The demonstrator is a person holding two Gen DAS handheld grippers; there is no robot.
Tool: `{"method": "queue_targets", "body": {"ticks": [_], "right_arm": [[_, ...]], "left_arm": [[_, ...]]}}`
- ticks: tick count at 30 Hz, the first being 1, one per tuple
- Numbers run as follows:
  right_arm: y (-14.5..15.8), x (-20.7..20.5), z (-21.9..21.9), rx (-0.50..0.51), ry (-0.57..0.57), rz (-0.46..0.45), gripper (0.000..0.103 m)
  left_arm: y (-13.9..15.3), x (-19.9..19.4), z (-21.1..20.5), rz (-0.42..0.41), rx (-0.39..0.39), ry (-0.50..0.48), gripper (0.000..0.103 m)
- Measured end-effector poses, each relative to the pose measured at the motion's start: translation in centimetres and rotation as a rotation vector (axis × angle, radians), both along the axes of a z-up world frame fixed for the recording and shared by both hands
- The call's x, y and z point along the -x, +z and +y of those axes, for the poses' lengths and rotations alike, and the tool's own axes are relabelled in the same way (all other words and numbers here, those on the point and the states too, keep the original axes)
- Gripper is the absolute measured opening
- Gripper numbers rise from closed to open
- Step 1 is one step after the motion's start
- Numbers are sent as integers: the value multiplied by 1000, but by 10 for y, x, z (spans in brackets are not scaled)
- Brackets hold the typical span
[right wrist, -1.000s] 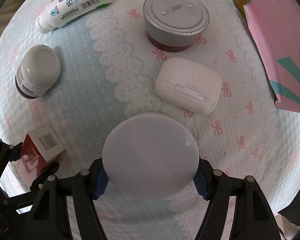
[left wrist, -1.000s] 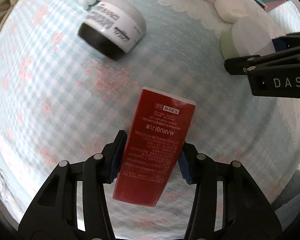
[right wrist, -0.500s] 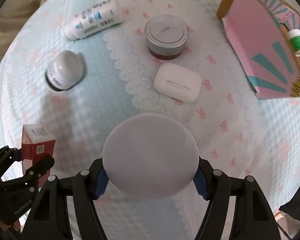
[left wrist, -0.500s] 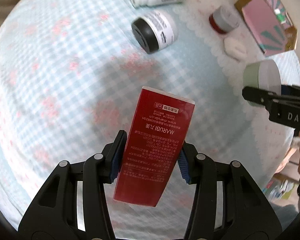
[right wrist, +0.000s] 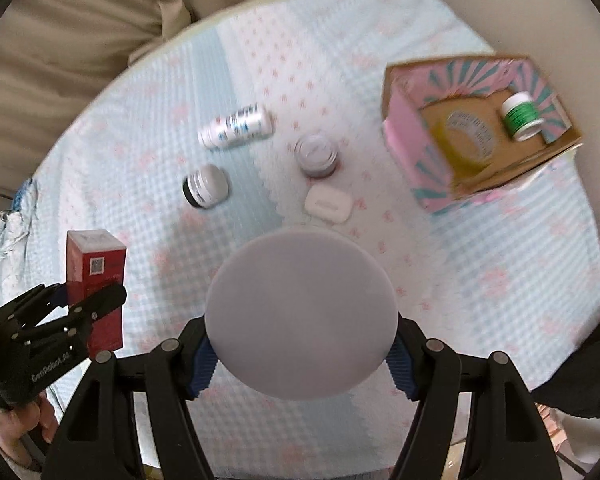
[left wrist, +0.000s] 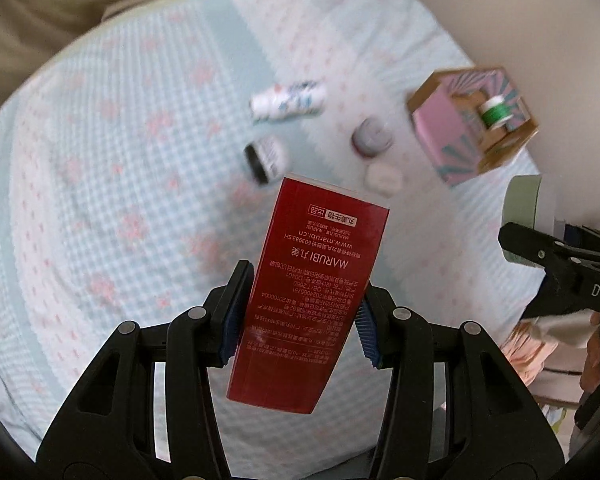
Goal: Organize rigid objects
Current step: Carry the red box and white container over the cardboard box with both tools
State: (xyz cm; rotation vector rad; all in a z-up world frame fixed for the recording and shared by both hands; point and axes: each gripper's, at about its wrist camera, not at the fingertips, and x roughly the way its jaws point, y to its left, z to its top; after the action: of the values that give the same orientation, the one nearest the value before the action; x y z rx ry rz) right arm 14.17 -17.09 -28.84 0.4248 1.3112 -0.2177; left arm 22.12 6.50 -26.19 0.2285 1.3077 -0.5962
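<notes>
Red carton (left wrist: 312, 292): clenched in my left tongs (left wrist: 298, 320) by its long sides, held above the blue cloth (left wrist: 100, 200).
Round jar (right wrist: 302, 314): gripped across its lid by my right tongs (right wrist: 302, 360), also held aloft.
Handling: carton looks light, stiff, crushable; jar smooth, perhaps slippery.
Pink box (right wrist: 472, 120): likely home for both.

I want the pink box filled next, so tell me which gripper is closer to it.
Right. The right gripper, shut on the round jar, hangs on the pink box's side of the bed. The left gripper, shut on the red carton, is farther off, beyond it.
</notes>
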Motion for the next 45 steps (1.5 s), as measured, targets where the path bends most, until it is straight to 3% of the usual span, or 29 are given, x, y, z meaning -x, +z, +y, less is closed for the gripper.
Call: {"method": "queue_targets", "body": {"ticks": [10,19,25,33,45], "right_arm": [[59,28,-62,36,-57,-102,66],[79,43,-170,65,-33,-126,66],[61,37,-248,65,-28,-108,66],[17,12,-329,58,6,-30,66],[-59,-28,-359,-29,115,-38,66]], "left_arm": [[69,18,-74,-74,104,-1,44],[85,33,-176,-96,155,38,44],[65,27,-264,-67,165,46,44],[25,9,-347,-13,152,86,44],[-59,-40,-457,35,27,-25,44]]}}
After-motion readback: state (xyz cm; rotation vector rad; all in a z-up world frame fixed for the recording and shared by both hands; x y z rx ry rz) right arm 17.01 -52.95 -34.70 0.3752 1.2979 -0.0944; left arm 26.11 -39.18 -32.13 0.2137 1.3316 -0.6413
